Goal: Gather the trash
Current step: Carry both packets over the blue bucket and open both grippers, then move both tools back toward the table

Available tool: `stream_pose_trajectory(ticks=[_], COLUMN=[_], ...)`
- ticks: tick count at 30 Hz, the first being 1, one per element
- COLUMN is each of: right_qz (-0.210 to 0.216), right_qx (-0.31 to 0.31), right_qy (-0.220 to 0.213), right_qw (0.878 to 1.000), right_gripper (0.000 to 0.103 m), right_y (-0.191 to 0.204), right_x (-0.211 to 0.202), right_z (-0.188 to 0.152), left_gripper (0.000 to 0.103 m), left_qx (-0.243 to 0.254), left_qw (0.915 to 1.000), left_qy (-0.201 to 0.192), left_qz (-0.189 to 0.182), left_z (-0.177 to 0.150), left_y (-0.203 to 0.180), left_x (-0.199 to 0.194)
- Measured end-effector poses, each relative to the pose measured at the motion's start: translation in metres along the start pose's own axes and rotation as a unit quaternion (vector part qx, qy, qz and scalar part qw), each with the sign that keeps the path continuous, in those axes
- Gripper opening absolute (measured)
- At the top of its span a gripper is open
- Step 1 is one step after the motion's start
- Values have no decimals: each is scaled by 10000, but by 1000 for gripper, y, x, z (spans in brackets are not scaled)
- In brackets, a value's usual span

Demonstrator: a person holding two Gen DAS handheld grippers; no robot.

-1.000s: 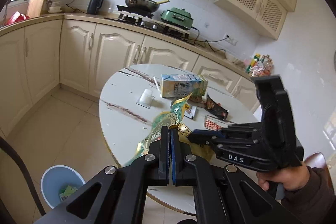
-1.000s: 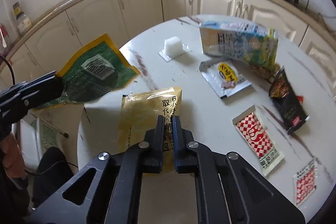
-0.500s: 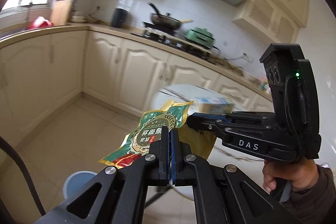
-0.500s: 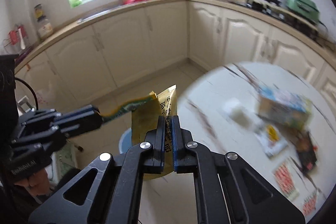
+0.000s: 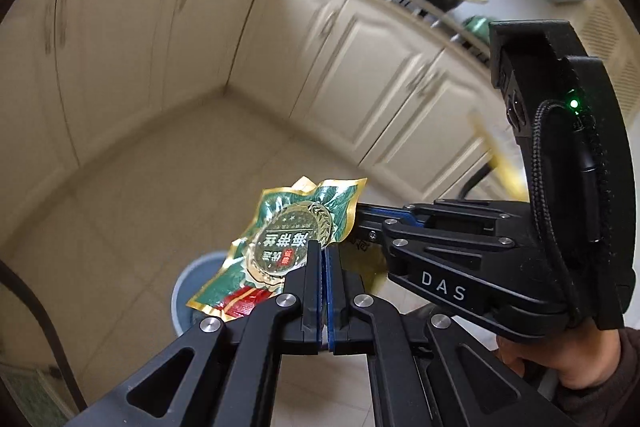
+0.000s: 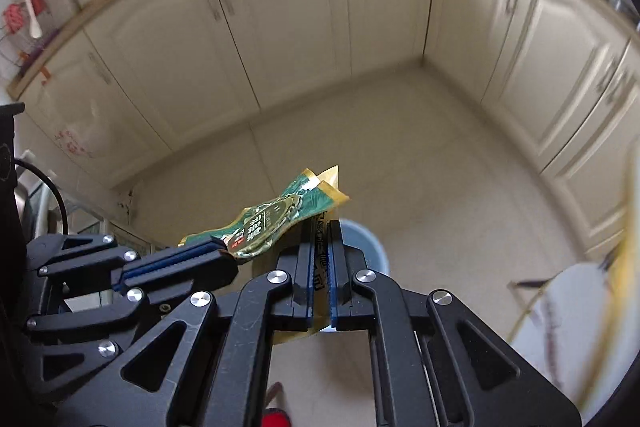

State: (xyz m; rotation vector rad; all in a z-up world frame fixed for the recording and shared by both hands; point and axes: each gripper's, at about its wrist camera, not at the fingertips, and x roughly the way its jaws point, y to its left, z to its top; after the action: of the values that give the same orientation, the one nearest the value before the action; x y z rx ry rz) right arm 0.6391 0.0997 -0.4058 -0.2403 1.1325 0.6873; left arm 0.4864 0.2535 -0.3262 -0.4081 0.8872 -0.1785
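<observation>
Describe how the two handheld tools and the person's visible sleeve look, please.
Both tools are matte black plastic with silver screws and two flat fingers lined with blue pads. The right tool carries white letters DAS, a small green light and a braided black cable on its tall curved back. The left tool has the same build. The sleeve is dark brown.

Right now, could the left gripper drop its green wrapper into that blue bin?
Probably yes: the left gripper holds the green wrapper above the blue bin, with nothing visible between them.
</observation>
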Motion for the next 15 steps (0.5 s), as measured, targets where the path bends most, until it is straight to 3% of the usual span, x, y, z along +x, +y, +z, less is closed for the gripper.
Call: stream_pose_trajectory(ticks=[5,8,11,13,15], right_qz=[111,104,143,156,173], right_qx=[377,758,914,940,990], right_qy=[559,730,777,796,727], right_qw=[9977,9944,9927,9923,9923], right_gripper=[7,10,13,19,23], right_y=[-16,-31,-41,-46,-54], right_x=[86,117,128,128,121], right_z=[-13,-21,-32,-36,-37], left_gripper=[0,0,2,7,30], left_qx=[-218,-291,-236,-303,-384], left_qw=[9984,9969,9964,9957,9942], left_qy=[504,714,704,759,786], left_qz=[137,143,419,442,629], left_z=[1,6,14,17,21], left_y=[30,38,38,40,40], left_x=[64,88,100,103,103])
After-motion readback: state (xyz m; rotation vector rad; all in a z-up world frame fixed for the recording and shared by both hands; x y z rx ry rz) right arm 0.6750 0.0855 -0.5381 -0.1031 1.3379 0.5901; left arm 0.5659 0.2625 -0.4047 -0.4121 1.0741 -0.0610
